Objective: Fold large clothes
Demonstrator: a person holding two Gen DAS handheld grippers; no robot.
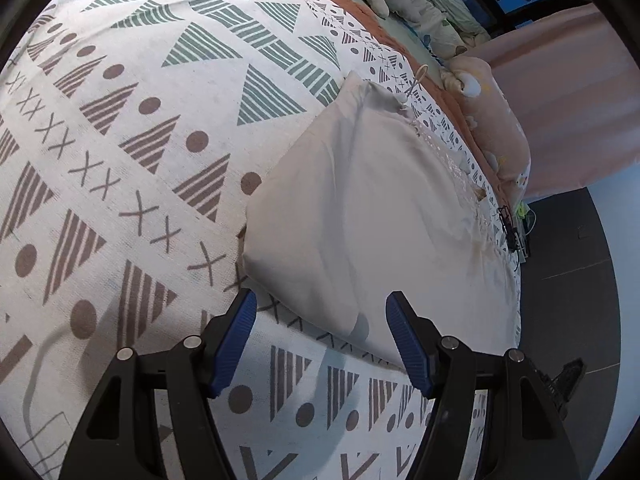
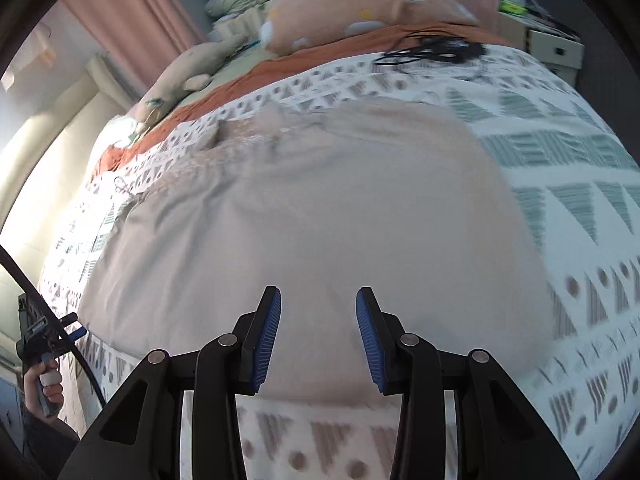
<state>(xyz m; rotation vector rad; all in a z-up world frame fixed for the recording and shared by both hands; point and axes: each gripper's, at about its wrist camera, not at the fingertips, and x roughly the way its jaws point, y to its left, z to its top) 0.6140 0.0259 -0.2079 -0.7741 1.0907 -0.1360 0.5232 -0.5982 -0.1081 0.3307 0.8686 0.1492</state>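
My left hand-held gripper (image 1: 320,344) stands open at the bottom of its view, nothing between its blue ribbed pads. The near corner of the pale beige folded cloth garment (image 1: 368,216) lies just ahead of it, in the centre right of the frame, flat on the bed cover with grey and green triangles, dots and crosses (image 1: 132,128). My right hand-held gripper (image 2: 318,340) is also open and empty, low in its view, above the near edge of the same garment (image 2: 304,216), which fills the middle of that frame.

What could go wrong, in my judgement: the garment is soft and in layers, so if I close on the upper layer only, the fold may open when I lift. The bed cover is loose under it, and a pad that goes too deep may pinch the cover together with the garment. The right view is blurred, so I cannot place the edge exactly there.

Count: one garment, two hand-held grippers, one bed cover. One peach pillow with white flowers (image 2: 360,4) is in the upper centre, one bundle of black cables (image 2: 436,50) to its right, and one soft toy (image 2: 188,72) in the upper left.
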